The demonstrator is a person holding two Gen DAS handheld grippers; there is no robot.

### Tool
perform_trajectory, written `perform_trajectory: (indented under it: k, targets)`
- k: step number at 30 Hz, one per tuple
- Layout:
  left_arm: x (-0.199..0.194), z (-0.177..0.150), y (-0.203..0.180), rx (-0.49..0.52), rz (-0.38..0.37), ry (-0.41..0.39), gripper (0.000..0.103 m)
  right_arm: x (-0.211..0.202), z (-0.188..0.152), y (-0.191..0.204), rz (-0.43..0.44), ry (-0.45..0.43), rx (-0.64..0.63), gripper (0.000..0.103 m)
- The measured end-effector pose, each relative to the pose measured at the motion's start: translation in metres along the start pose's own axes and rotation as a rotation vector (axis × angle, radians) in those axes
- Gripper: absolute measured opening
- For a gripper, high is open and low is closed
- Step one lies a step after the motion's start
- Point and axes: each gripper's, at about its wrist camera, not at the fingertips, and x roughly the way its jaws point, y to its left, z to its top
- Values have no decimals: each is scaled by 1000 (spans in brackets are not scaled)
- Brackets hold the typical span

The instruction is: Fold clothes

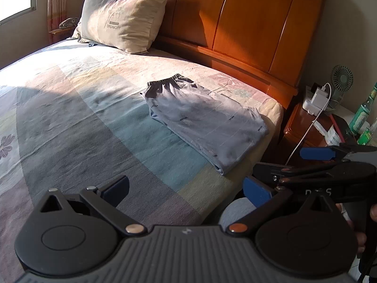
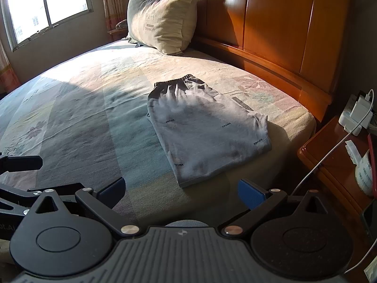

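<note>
lying folded into a neat rectangle on the bed (image 1: 70,108), the grey shorts (image 1: 202,118) sit a little right of the frame's centre in the left wrist view, with the dark waistband at the upper end and small printed words scattered over the cloth. the left claw (image 1: 186,188) fills the bottom of that frame, its two blue-padded fingers spread wide with nothing between them; the shorts lie above and slightly right of the gap, apart from both pads. at the right edge of the same frame the right claw (image 1: 280,167) shows side-on, beside the near lower corner of the shorts but not touching them, with fingertips of a hand (image 1: 362,235) on its handle.

in the right wrist view the shorts (image 2: 207,132) sit near the middle of the frame, and the right claw (image 2: 181,192) at the bottom is also spread wide and empty. the lower corner of the shorts reaches down close to the gap between its fingers, still clear of the pads. part of the left claw shows at the lower left edge.

a beige pillow (image 2: 162,21) leans on the orange wooden headboard (image 2: 271,23) in the upper part of the frame, well apart from the shorts. a nightstand (image 2: 329,165) with a white charger (image 2: 358,113) stands at the right edge, and a window (image 2: 47,4) fills the upper left.
</note>
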Motion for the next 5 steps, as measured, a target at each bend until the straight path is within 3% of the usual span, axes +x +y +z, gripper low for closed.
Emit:
perform_trajectory:
  k: [5]
  targets:
    - [0,0,0,3,6,1,102,0,0,0,1,0,-1,103]
